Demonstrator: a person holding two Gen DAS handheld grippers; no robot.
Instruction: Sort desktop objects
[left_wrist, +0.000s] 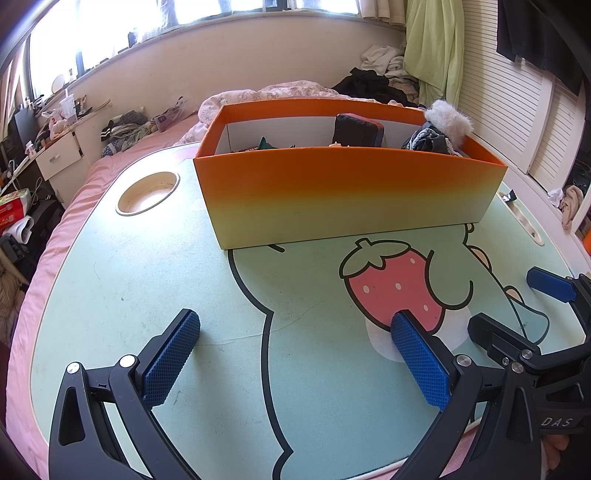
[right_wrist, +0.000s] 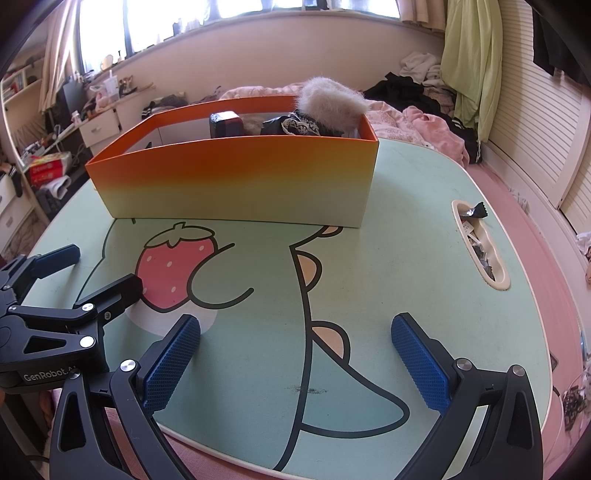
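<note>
An orange-to-cream box (left_wrist: 343, 195) (right_wrist: 236, 181) stands at the far side of the mint lap table (left_wrist: 155, 288) (right_wrist: 424, 266). Inside it I see a dark block (left_wrist: 356, 127) (right_wrist: 226, 124), a white fluffy item (left_wrist: 448, 120) (right_wrist: 330, 98) over dark lacy cloth (left_wrist: 430, 142) (right_wrist: 295, 126), and small items at the left. My left gripper (left_wrist: 295, 325) is open over the near table, with nothing between its blue pads. My right gripper (right_wrist: 295, 325) is open too, empty, beside it on the right. Each shows in the other's view: the right gripper (left_wrist: 513, 299), the left gripper (right_wrist: 99, 267).
A round cup hole (left_wrist: 147, 192) sits at the table's far left. A slot tray (right_wrist: 480, 243) (left_wrist: 524, 218) with a black wrapper lies along the right edge. The table rests on a pink bed with clothes heaped behind. A desk and a drawer unit stand at the left.
</note>
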